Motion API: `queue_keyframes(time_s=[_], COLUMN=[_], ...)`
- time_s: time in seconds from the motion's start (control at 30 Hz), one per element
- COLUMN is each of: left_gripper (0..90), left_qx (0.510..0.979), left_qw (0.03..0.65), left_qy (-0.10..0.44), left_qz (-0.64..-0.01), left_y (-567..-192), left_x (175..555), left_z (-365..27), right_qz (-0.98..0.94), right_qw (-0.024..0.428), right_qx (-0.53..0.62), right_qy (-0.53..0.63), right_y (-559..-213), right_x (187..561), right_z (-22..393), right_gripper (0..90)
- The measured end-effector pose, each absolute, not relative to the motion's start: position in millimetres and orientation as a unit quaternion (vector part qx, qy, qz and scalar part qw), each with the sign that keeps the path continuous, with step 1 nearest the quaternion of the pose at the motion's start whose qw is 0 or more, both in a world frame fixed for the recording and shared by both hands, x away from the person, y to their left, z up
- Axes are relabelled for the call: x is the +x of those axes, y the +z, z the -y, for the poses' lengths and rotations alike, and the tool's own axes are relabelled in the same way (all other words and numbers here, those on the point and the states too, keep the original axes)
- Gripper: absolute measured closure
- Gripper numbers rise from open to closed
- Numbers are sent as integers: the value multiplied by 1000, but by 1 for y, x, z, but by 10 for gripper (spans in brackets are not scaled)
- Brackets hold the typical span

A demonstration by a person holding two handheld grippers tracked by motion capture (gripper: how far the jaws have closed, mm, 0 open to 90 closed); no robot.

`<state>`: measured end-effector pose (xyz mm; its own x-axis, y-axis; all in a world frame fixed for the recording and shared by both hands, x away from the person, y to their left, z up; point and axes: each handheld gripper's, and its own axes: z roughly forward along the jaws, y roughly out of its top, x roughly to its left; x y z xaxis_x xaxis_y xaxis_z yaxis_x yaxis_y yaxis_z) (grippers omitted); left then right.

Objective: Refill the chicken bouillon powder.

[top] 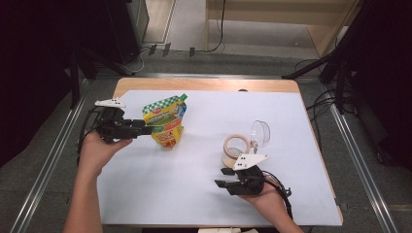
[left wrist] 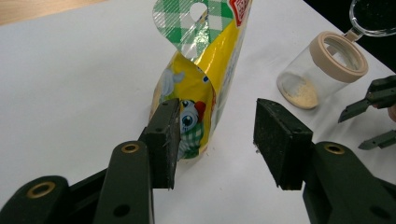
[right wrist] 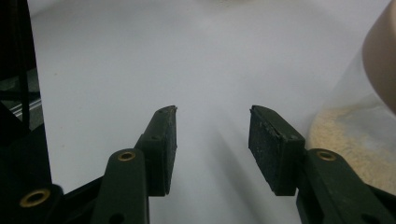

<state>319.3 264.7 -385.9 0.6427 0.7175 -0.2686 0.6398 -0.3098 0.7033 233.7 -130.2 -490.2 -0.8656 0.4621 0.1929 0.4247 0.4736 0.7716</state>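
A white-covered table (top: 145, 194) carries a standing yellow, green-checked foil pouch (top: 166, 124) (top torn open) and a clear glass jar (top: 236, 148) holding powder. Left gripper (left wrist: 217, 140) gapes around the pouch; a hard squeeze could crumple or topple it. Right gripper (right wrist: 212, 144) hangs apart, empty.

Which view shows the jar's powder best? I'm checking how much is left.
The left gripper view: the jar stands whole, a thin powder layer at its bottom. The right gripper view crops it at the edge; the high view makes it small.

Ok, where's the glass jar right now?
In the high view the jar stands right of centre on the white mat, just beyond the right gripper.
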Motion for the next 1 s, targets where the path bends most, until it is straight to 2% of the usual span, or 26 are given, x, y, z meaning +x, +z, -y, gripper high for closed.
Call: queue_keyframes(time_s=[0.17,0.43,0.67,0.83,1.0], left_gripper=[626,665,774,888,900], left_qx=[799,807,801,803,806], left_qw=[428,413,414,414,410], left_qy=[37,40,46,55,67], left_qz=[-420,-421,-430,-425,-421], left_y=[-392,-401,-403,-403,-400], left_x=[327,336,338,336,334], left_z=[-255,-238,-230,-228,-224], right_qz=[-859,-859,-856,-857,-857], right_qw=[18,15,15,16,17], right_qx=[257,258,256,252,255], right_qy=[442,442,449,449,448], right_y=[-492,-495,-498,-501,-504], right_x=[232,228,226,227,229], right_z=[128,123,115,110,107], right_gripper=[531,521,512,496,493])
